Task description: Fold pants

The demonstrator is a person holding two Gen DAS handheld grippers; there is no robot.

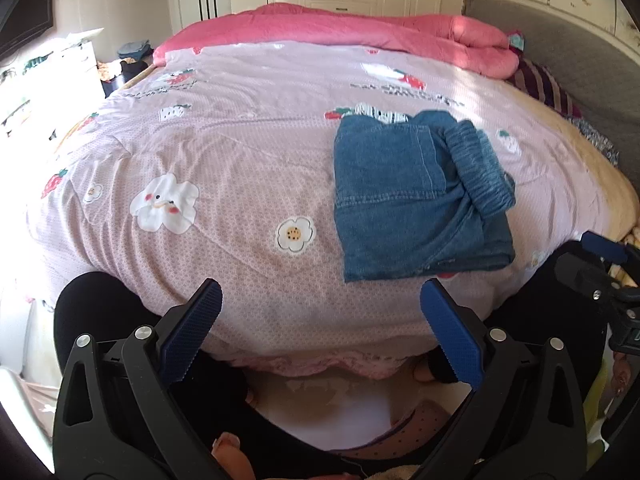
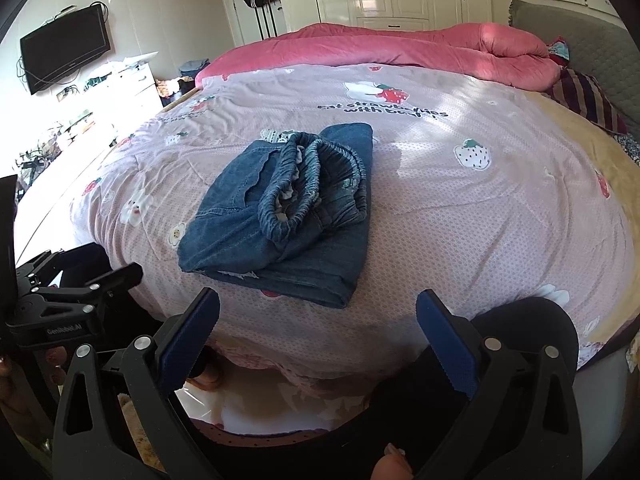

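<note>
Pants (image 2: 280, 208) lie folded in a compact stack on the bed (image 2: 480, 216), waistband on top, so folding looks done, while both grippers, left (image 1: 320, 332) and right (image 2: 318, 336), hang back, jaws spread, holding nothing.

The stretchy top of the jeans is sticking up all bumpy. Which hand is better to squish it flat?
Probably the right gripper. In its view the folded jeans lie almost straight ahead, with the waistband facing it. From the left gripper, the jeans sit off to its right. Both grippers are open and hold nothing.
</note>
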